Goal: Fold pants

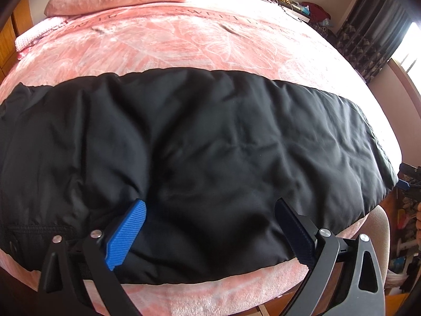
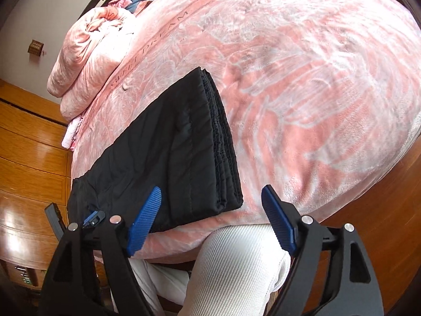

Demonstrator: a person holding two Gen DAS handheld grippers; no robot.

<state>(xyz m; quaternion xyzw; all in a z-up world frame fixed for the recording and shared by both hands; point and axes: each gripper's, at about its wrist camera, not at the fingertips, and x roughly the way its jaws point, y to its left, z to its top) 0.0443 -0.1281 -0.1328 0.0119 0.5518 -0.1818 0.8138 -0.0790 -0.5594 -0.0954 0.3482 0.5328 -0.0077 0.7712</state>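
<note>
One pair of black, padded, quilted pants [image 1: 200,142] lies across the near edge of a bed covered by one pink plush blanket with a pale leaf pattern [image 1: 163,44]. In the left wrist view the pants stretch flat from left to right, wrinkled, with a cuff end hanging near the bed's right edge. In the right wrist view the same pants [image 2: 168,152] show a stacked, stitched edge of several layers facing right. One folded pink quilt [image 2: 89,60] sits at the far left of the bed, by a wooden wardrobe [image 2: 29,152]. There are two grippers, each with two blue ribbed pads. The left gripper [image 1: 210,234] hovers low over the near part of the pants with its jaws spread wide; the left pad [image 1: 126,237] sits right at the fabric, though contact cannot be confirmed, and nothing is pinched. The right gripper [image 2: 210,218] hangs near the bed's near edge with jaws also spread wide and holding nothing; its left pad overlaps the pants' near corner in the picture, its right pad lies over bare blanket. Below it shows the person's leg in white ribbed fabric [image 2: 231,271].
</note>
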